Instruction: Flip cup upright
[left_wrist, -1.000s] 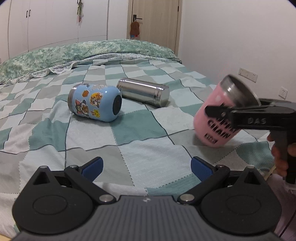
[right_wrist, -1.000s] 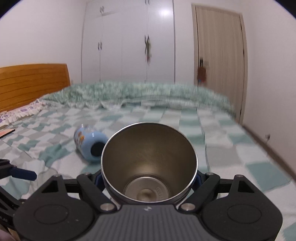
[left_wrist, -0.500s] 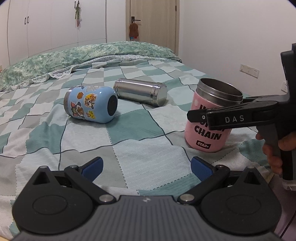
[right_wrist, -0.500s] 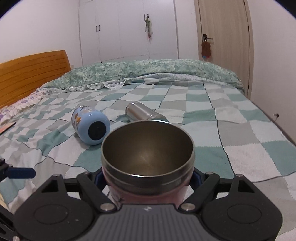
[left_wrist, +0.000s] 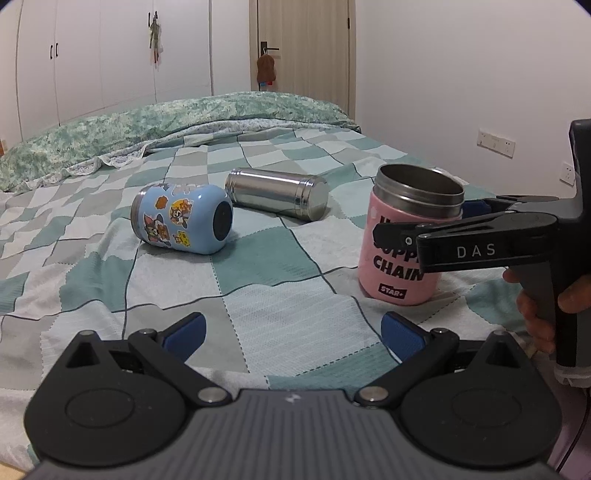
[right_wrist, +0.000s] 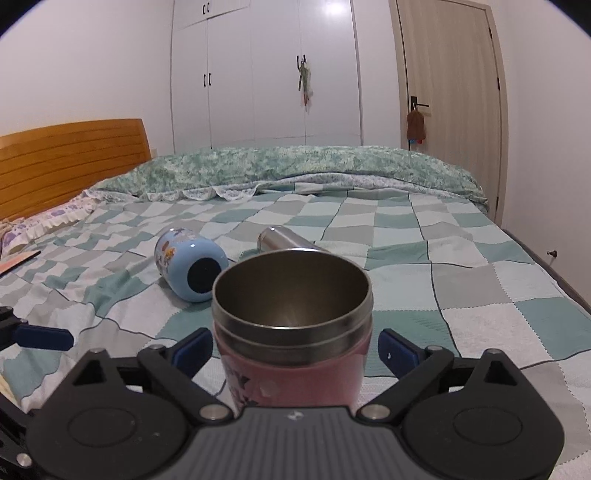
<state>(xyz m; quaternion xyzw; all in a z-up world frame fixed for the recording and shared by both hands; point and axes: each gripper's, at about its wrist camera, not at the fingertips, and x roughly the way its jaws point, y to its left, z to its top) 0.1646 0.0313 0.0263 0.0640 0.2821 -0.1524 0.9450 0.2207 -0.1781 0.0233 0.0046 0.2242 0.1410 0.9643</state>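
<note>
A pink cup (left_wrist: 400, 254) with a steel rim stands upright on the checked bedspread (left_wrist: 280, 317), mouth up. It fills the middle of the right wrist view (right_wrist: 295, 354). My right gripper (right_wrist: 295, 352) is open, its blue pads (right_wrist: 397, 356) apart on either side of the cup with gaps showing. In the left wrist view one right finger (left_wrist: 461, 240) crosses the cup's front. My left gripper (left_wrist: 293, 330) is open and empty, low over the bed in front of the cup.
A blue sticker-covered cup (left_wrist: 183, 223) and a steel flask (left_wrist: 277, 194) lie on their sides further back on the bed. A green quilt (left_wrist: 166, 122) is bunched at the far end. A wooden headboard (right_wrist: 70, 158) stands left; the bed's edge runs along the right.
The pink cup went from tilted in the right gripper to upright on the bed. The right gripper's pads have opened away from it. The left gripper stayed put.
</note>
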